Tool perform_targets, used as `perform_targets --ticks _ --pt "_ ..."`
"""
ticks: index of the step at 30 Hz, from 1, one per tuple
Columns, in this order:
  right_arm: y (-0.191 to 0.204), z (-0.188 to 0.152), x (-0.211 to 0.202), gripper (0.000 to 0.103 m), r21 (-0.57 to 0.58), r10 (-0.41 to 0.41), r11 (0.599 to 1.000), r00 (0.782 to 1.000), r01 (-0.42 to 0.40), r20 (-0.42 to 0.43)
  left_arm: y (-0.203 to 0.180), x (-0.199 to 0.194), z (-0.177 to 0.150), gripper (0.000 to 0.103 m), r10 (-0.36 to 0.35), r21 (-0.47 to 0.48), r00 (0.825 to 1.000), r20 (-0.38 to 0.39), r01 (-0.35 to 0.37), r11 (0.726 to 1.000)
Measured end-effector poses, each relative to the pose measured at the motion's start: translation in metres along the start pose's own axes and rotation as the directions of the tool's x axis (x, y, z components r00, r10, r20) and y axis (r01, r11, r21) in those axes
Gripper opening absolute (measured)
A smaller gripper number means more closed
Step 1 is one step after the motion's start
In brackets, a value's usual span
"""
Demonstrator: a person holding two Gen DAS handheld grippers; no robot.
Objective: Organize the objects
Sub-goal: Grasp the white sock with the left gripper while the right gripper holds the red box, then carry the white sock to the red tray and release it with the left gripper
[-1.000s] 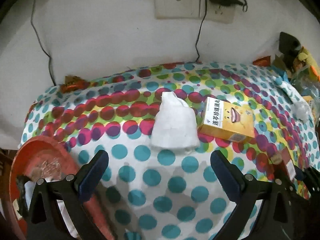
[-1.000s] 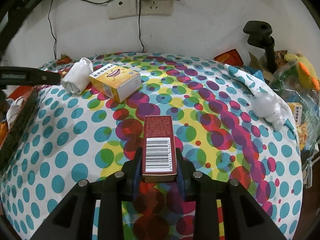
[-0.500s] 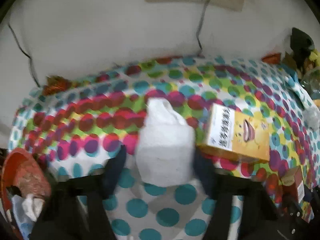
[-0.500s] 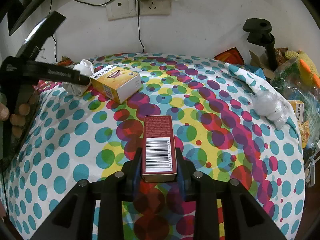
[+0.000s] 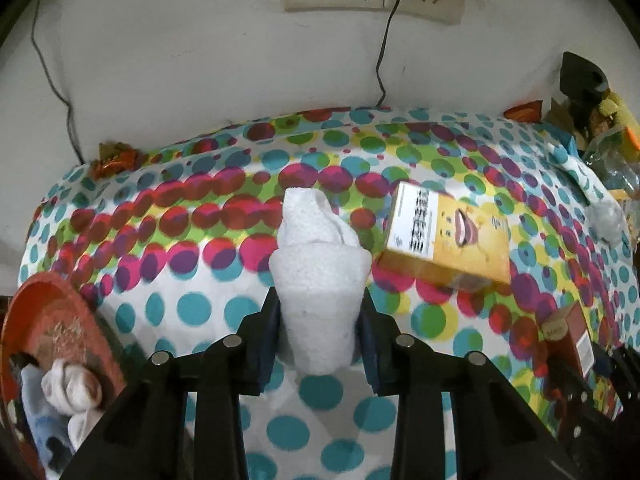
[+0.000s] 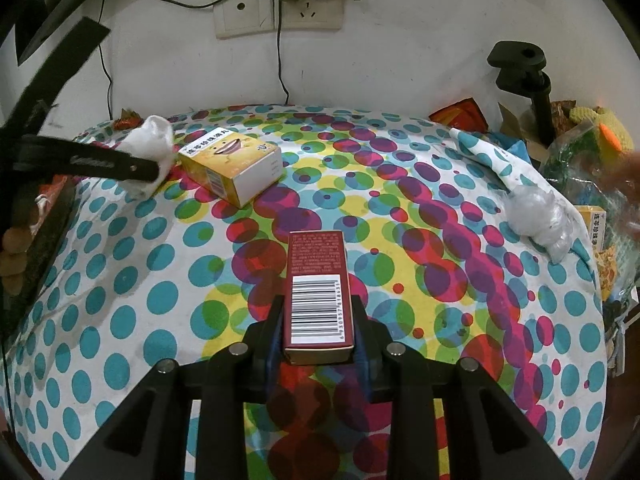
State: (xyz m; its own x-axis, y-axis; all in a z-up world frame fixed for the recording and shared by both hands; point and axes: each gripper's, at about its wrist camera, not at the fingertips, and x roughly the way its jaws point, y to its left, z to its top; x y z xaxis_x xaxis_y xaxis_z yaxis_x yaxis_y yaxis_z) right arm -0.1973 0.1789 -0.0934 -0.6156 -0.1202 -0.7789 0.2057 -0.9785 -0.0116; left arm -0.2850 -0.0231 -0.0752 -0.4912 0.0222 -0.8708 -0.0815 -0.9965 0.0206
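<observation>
**Left wrist view: white sock roll pinched, red box pinched on the right**

Left wrist view, far left: a red tray (image 5: 48, 320) sits at the edge of the counter (image 5: 192, 308) with its polka-dot cloth, holding balled socks (image 5: 70, 390). An orange snack wrapper (image 5: 114, 158) lies at the counter's back edge by the wall. In the middle, my left gripper (image 5: 319, 338) has its fingers (image 5: 266, 344) pressed against both sides of a rolled white sock (image 5: 318, 280), squeezing its near end; the far end of the roll points toward the wall. Just beside it to the right lies a yellow medicine box (image 5: 448, 236) with a smiling mouth printed on top, flat on the cloth. At the far right edge of that view is the red box (image 5: 568, 332).

Right wrist view: the white sock shows at upper left with one black finger of my left gripper across it, touching or nearly touching the yellow box. In the centre, my right gripper (image 6: 318, 340) pinches the red box by its barcode end, the box lying lengthwise toward the wall. Further right, a crumpled clear plastic bag (image 6: 538, 216) rests on the cloth, near a black clamp stand (image 6: 524, 76).
</observation>
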Motion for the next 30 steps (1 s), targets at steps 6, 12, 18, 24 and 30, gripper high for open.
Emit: perform_targets --ticks 6,12,18,24,30 --pt "0.001 0.0 0.0 0.03 -0.003 -0.004 1.0 1.0 0.004 0.0 0.006 -0.027 -0.023 0.033 -0.009 -0.017 1.0 0.023 0.009 1.0" --pt "0.001 0.001 0.001 0.03 -0.007 -0.009 1.0 1.0 0.009 -0.001 0.019 -0.067 -0.044 0.033 -0.023 -0.05 0.999 0.043 0.025 0.998" --pt "0.002 0.001 0.0 0.03 -0.01 -0.011 1.0 1.0 0.011 -0.001 0.042 -0.116 -0.07 0.033 -0.012 -0.064 0.996 0.083 0.018 0.998" --pt "0.002 0.001 0.0 0.03 -0.012 -0.014 1.0 1.0 0.014 0.0 0.082 -0.143 -0.095 0.033 0.063 -0.102 0.994 0.088 -0.054 0.993" --pt "0.003 0.001 0.0 0.03 -0.016 -0.019 1.0 1.0 0.018 0.0 0.122 -0.159 -0.115 0.033 0.11 -0.169 0.99 0.09 -0.094 0.981"
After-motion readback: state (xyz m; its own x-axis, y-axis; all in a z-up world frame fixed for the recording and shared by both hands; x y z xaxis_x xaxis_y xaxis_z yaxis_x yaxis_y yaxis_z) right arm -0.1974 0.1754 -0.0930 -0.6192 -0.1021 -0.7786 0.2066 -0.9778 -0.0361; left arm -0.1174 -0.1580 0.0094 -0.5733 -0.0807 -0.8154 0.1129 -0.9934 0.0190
